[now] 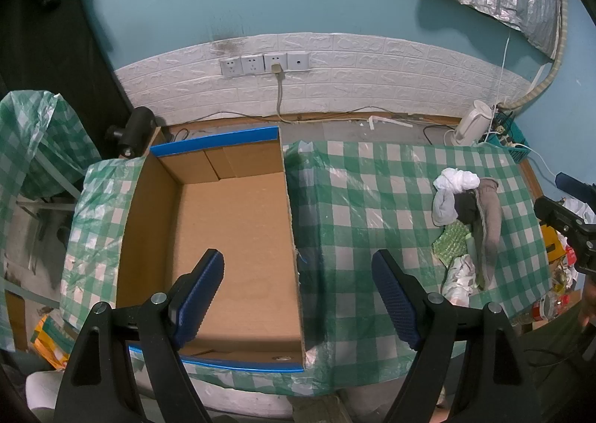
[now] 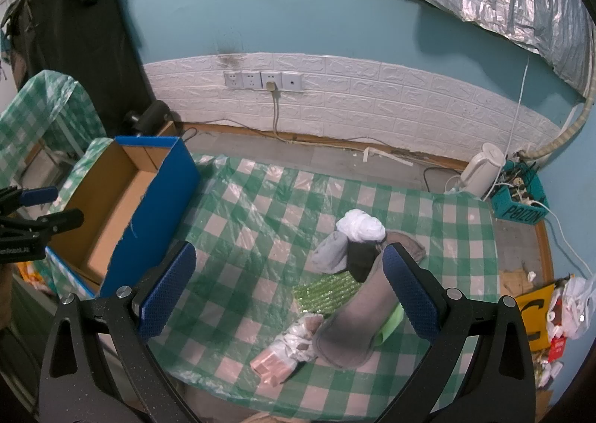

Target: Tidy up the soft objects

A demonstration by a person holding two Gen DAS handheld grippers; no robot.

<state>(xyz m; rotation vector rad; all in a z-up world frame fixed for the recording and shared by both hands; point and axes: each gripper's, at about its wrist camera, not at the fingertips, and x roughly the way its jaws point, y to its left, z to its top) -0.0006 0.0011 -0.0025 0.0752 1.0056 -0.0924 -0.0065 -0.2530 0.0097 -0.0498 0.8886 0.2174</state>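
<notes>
A heap of soft things lies on the green checked tablecloth (image 2: 260, 207): a white knotted cloth (image 2: 363, 227), a grey sock (image 2: 329, 253), a black piece (image 2: 361, 259), a long grey-brown sock (image 2: 357, 315), green bubble wrap (image 2: 326, 290) and a plastic-wrapped pink bundle (image 2: 285, 352). The same heap (image 1: 469, 214) shows at right in the left wrist view. An empty cardboard box (image 1: 231, 237) with blue sides (image 2: 149, 214) stands at the table's left. My left gripper (image 1: 298, 292) hangs open over the box's right wall. My right gripper (image 2: 288, 289) is open above the heap, holding nothing.
A white kettle (image 2: 480, 169) and a teal crate (image 2: 519, 205) of cables stand on the floor by the wall. Wall sockets (image 2: 262, 80) with a plugged cord sit behind. Bags and clutter (image 2: 566, 315) lie to the right of the table. A black cylinder (image 1: 136, 130) is behind the box.
</notes>
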